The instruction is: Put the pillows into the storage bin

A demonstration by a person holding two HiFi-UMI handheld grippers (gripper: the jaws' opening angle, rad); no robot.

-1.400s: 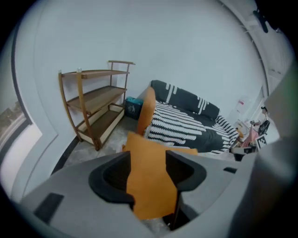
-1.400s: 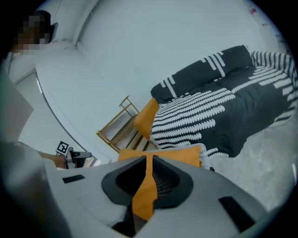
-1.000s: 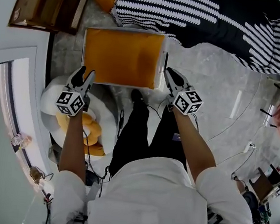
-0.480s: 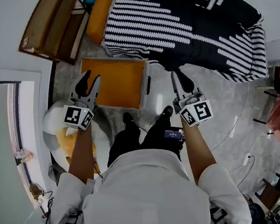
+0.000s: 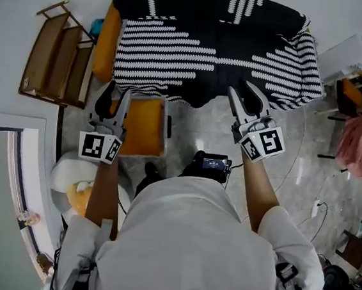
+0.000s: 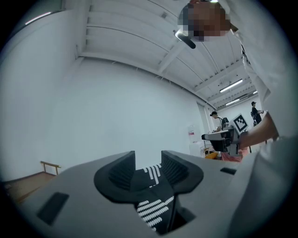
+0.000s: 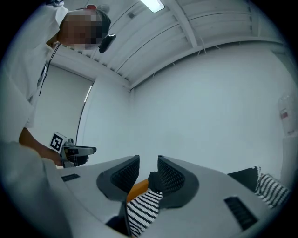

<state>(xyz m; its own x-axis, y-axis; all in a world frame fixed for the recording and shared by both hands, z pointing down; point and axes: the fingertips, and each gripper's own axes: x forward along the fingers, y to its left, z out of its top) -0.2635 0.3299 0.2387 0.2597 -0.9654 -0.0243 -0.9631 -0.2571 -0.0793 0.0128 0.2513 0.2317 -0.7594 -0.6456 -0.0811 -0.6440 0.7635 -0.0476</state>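
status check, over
Left gripper and right gripper open, empty, jaws just opening. Orange pillow in storage bin; orange shape at left end of bed, maybe another. Nothing blocking.

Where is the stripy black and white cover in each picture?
Head view: the striped cover spreads across the top middle.
Left gripper view: the striped cover shows at the bottom middle, through the gap between the jaws.
Right gripper view: the striped cover shows at the bottom middle, and again at the right edge.
Shared landmark: the person's white shirt.
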